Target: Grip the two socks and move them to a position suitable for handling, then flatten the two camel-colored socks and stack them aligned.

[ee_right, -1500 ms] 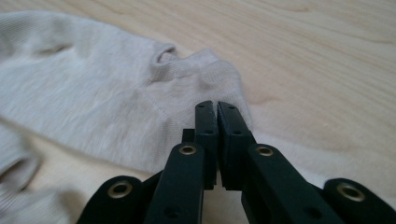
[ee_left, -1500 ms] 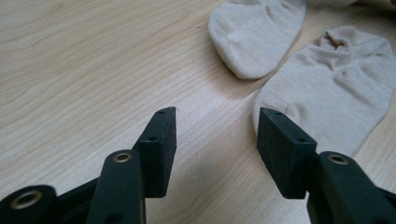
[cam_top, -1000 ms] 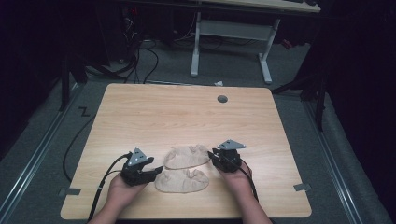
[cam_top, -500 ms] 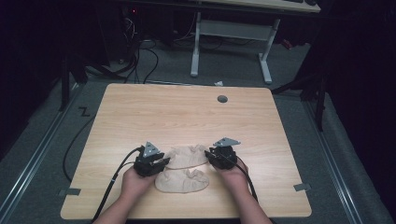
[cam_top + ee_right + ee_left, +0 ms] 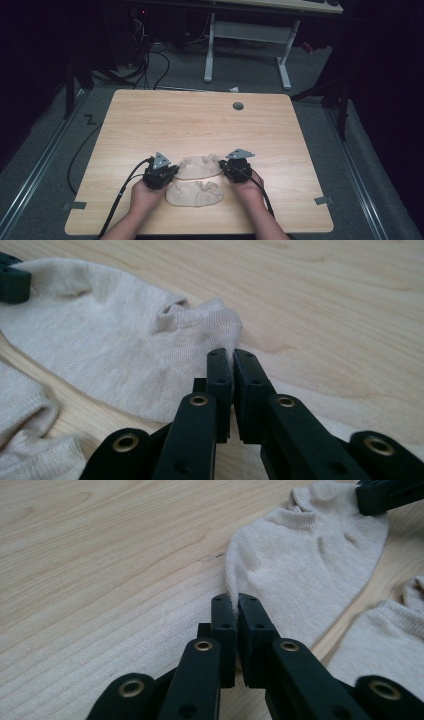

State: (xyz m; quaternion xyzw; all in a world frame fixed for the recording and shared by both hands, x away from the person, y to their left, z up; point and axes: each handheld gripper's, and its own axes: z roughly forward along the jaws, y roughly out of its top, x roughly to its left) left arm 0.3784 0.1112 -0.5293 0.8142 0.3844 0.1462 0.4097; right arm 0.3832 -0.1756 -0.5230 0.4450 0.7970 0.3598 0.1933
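Two pale ankle socks lie side by side near my edge of the table (image 5: pixel 150 120). The far sock (image 5: pixel 200 167) is the one in hand; the near sock (image 5: pixel 195 194) lies just beside it, untouched.

My left claw (image 5: pixel 234 600) has just been closing and is now clamped on the far sock's left end; in the left claw's view a thin fold of knit shows between the jaws. My right claw (image 5: pixel 227 356) has likewise just been closing, and its jaws pinch the sock's other end, by the bunched cuff. From above, both claws sit low at the sock's two ends, left (image 5: pixel 170 172) and right (image 5: pixel 225 167).

Progress, as I judge it: both grips are made, nothing more. The sock rests flat on the wood, not lifted, not stretched, not laid over its mate. Left to do, I'd guess: raise it by both ends, then carry it onto the near sock to pair them. The near sock awaits.
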